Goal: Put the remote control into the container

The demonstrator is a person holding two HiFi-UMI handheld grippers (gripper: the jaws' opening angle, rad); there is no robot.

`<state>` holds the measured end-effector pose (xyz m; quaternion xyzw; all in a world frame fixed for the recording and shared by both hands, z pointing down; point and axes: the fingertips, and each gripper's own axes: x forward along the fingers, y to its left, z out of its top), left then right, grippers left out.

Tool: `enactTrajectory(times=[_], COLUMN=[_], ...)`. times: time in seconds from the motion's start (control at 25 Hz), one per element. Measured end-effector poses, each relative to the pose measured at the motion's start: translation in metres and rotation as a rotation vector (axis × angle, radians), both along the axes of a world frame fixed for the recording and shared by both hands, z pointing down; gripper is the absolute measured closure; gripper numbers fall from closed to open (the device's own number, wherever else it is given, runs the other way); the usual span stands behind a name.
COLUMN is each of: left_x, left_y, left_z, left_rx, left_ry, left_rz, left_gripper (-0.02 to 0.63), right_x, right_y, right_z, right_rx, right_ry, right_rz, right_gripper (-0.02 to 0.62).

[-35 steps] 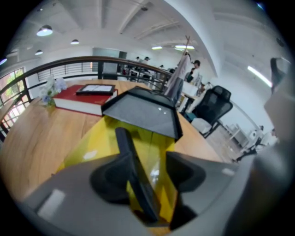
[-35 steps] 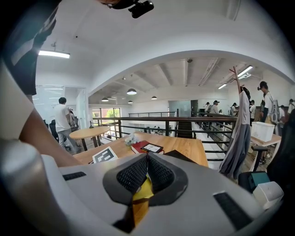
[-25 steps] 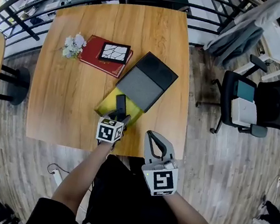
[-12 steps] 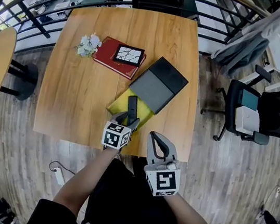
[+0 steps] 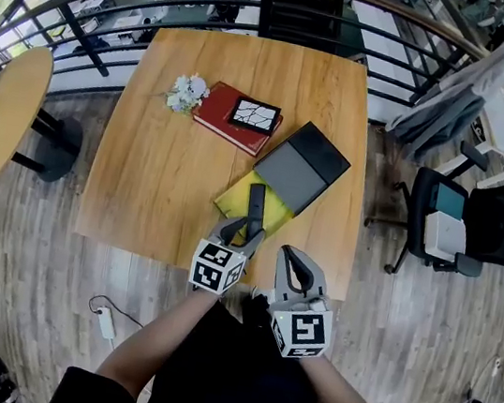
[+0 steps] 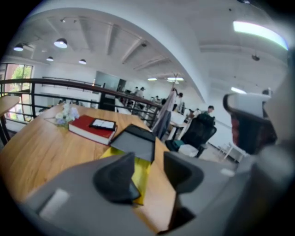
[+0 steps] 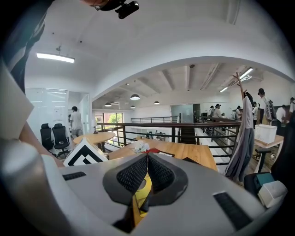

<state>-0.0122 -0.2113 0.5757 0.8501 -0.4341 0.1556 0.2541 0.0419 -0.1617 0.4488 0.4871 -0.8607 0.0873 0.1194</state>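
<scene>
The black remote control (image 5: 255, 212) lies lengthwise in the yellow container (image 5: 233, 200), which stands near the table's front edge. A dark grey lid (image 5: 301, 167) covers the container's far half. My left gripper (image 5: 242, 233) sits just behind the remote's near end. Its jaws are closing with a gap still between them. In the left gripper view, only the yellow container (image 6: 140, 173) and bare table show between the jaws of the left gripper (image 6: 150, 168); the remote is not seen there. My right gripper (image 5: 292, 257) hovers off the table's front edge with its pads (image 7: 138, 173) pressed together on nothing.
A red book (image 5: 223, 115) with a black-framed picture (image 5: 253, 114) on it lies at the table's far middle, beside a small bunch of flowers (image 5: 187, 93). A black railing (image 5: 100, 20) runs behind the table. A round side table (image 5: 5, 114) stands left, an office chair (image 5: 477, 217) right.
The head camera has shifted, so the table sits lower and to the right. My left gripper has drawn back slightly toward the table's front edge. The remote stays in the yellow container.
</scene>
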Motion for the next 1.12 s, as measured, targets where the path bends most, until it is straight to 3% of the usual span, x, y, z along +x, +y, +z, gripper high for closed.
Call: enactTrajectory(times=[0.24,0.36,0.52,0.64,1.0,1.12], left_x=[-0.016,-0.025,-0.046,-0.063,-0.098,-0.108], left_y=[0.032,0.049,0.068,0.080,0.103,0.103], left_z=[-0.050,-0.070,-0.093,-0.116,-0.198,-0.220], left_rx=[0.107,0.128,0.162,0.212,0.451,0.521], left_ry=[0.059,0.137,0.184,0.219,0.158,0.145], left_rz=[-0.022,-0.018,-0.039,-0.049,-0.031,-0.062], left_gripper=[0.437,0.503,0.604,0.604,0.606,0.606], right_x=[-0.011,-0.018,-0.030,-0.041,-0.069,-0.076], right_y=[0.015,0.022,0.033,0.043,0.073,0.073], right_z=[-0.014,-0.022,-0.036,-0.047,-0.073,-0.082], right_rx=[0.018,0.026,0.030,0.035,0.099,0.129], right_ry=[-0.009,-0.013,-0.020,-0.028,-0.023,-0.027], right_rz=[0.008,0.014,0.024,0.037,0.084,0.062], right_gripper=[0.577,0.577,0.577,0.577,0.577,0.577])
